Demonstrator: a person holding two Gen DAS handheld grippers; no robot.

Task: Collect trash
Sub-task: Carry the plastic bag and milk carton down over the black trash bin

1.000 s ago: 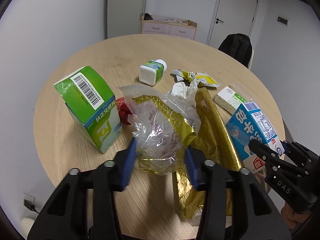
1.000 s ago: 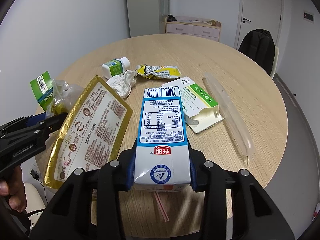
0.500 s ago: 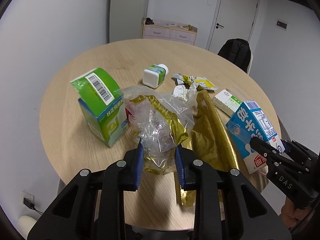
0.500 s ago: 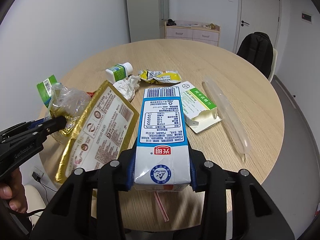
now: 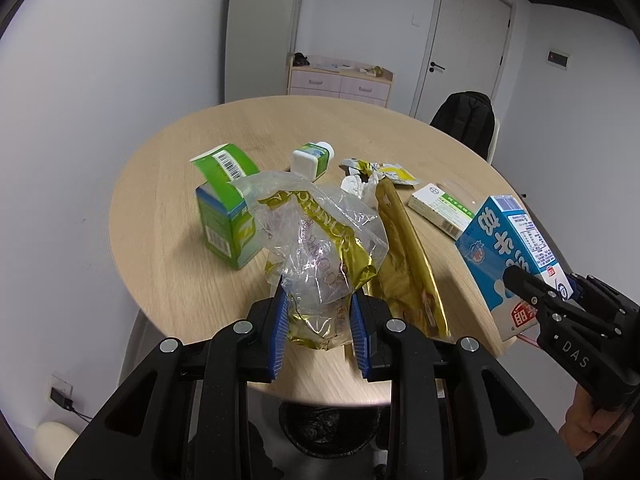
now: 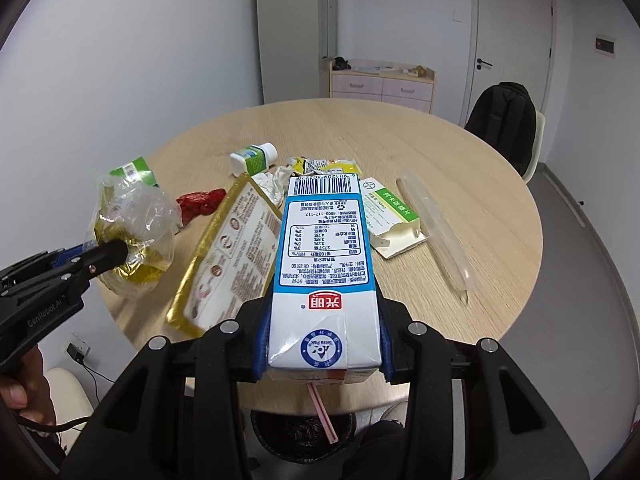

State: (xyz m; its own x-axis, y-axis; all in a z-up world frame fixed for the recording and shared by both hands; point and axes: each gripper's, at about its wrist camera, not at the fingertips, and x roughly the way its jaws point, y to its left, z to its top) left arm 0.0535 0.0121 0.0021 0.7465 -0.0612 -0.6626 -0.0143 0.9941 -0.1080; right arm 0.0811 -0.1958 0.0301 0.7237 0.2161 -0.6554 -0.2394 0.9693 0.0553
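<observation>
Plastic bag (image 5: pixel 320 240), clear and crumpled with gold print, sits between the blue pads of your left gripper (image 5: pixel 319 330); the jaws have just been closing and now pinch its lower part, while the rest puffs up ahead of the fingers. Your right gripper (image 6: pixel 323 344) clamps the blue and white milk carton (image 6: pixel 324 256) at its bottom end, and the carton lies straight forward along the fingers, with a pink straw (image 6: pixel 322 414) hanging from its underside.

Between your two grippers lies the gold pouch (image 6: pixel 228 260), tilted, with one long edge near the bag. Beyond the left fingers stand the green box (image 5: pixel 224 208) and the small white bottle (image 5: pixel 312 158), which lies on its side. Ahead of the right fingers you see crumpled tissue (image 6: pixel 276 180), a yellow wrapper (image 6: pixel 324 166), an open medicine box (image 6: pixel 388 216) and a long clear tube (image 6: pixel 436 228), all on the round table (image 6: pixel 400 132).

A red wrapper (image 6: pixel 200 204) is partly hidden behind the bag. Under the table edge a dark bin (image 6: pixel 304 432) shows only in part.
</observation>
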